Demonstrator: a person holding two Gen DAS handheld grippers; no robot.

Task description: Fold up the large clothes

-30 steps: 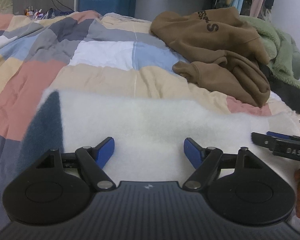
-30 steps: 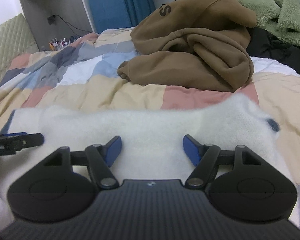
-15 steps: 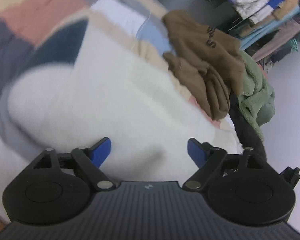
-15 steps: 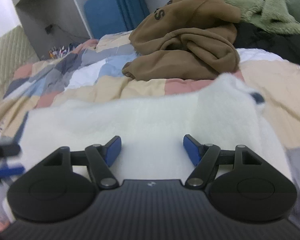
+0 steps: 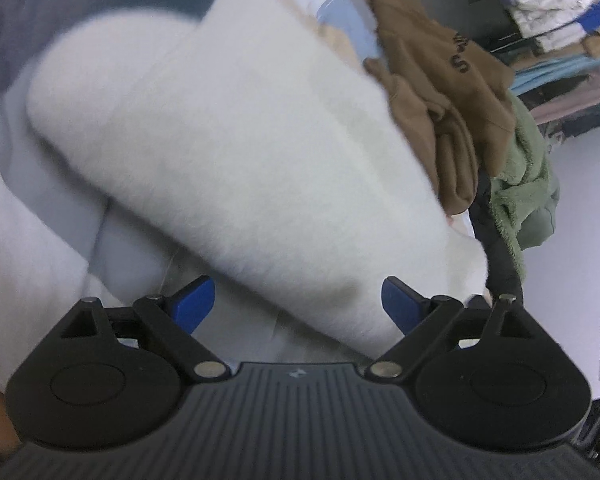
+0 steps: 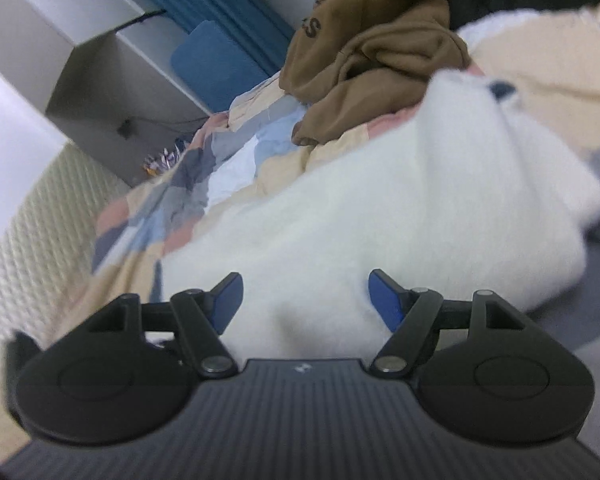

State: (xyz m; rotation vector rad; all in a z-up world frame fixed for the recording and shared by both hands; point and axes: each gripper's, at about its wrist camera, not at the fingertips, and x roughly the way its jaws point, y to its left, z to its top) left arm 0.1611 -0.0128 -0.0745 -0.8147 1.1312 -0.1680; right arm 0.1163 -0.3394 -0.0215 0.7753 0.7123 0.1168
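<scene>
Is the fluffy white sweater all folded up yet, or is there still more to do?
Looks mostly done: the white sweater already lies as a thick folded bundle on the patchwork quilt. In hand: nothing, since the left gripper and right gripper both stand open in front of it. Left to do: the brown hoodie and green fleece are still crumpled in a heap.

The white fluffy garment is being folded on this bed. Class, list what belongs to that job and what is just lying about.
Part of the job:
white fluffy garment
left claw, open
right claw, open

Just lying about:
brown hoodie
green fleece
patchwork quilt
stacked clothes on shelves
</scene>
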